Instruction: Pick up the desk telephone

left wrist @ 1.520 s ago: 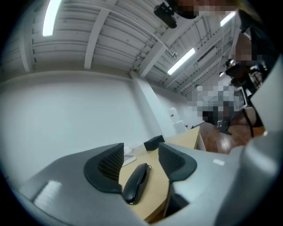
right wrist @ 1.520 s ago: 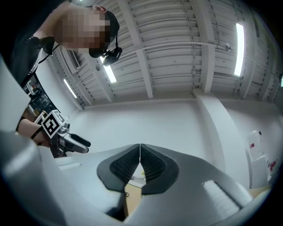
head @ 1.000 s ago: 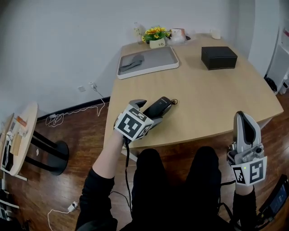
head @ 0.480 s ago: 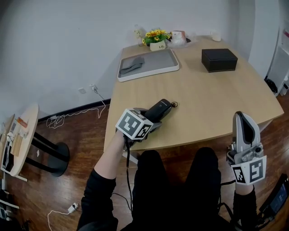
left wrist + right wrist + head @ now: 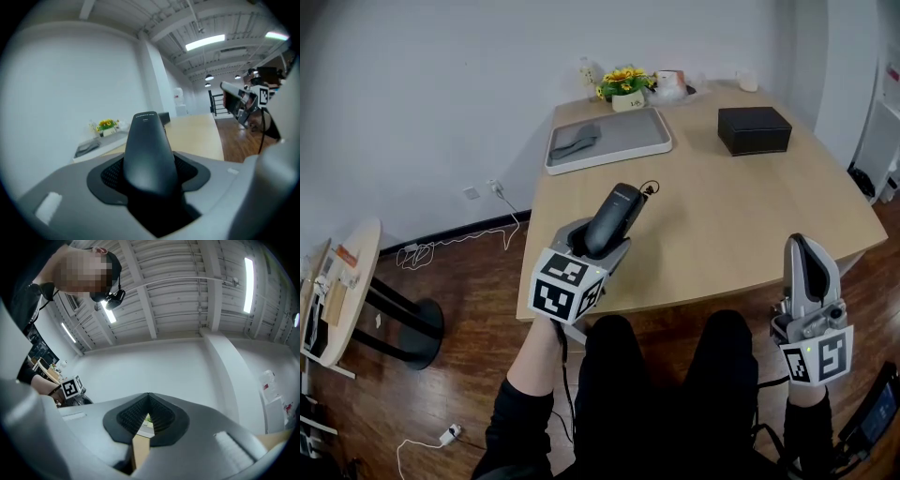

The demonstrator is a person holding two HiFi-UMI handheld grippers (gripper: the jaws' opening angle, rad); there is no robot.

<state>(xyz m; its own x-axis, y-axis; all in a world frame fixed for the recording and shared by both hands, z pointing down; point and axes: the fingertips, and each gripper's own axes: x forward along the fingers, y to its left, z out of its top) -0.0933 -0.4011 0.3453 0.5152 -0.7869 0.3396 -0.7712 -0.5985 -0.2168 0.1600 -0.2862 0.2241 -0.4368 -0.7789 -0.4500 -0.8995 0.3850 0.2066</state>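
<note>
The black telephone handset (image 5: 614, 217) is off the wooden desk (image 5: 722, 225), held above its near left corner with its far end tilted upward. My left gripper (image 5: 598, 242) is shut on the handset's lower end. Its jaws have just been closing, with the handset between them. In the left gripper view the handset (image 5: 149, 150) fills the space between the pads and points toward the desk. A short cord loop (image 5: 650, 187) hangs at its tip. My right gripper (image 5: 806, 246) stands shut and empty off the desk's near right edge, pointing upward.
At the back of the desk lie a grey tray (image 5: 614, 147) holding a folded cloth, a black box (image 5: 754, 129) and a pot of yellow flowers (image 5: 623, 82). A small round table (image 5: 342, 295) stands on the floor at left. The person's legs are under the desk edge.
The left gripper's jaws closed on the handset and raised it off the desk, tipping its far end up. The right gripper stayed still.
</note>
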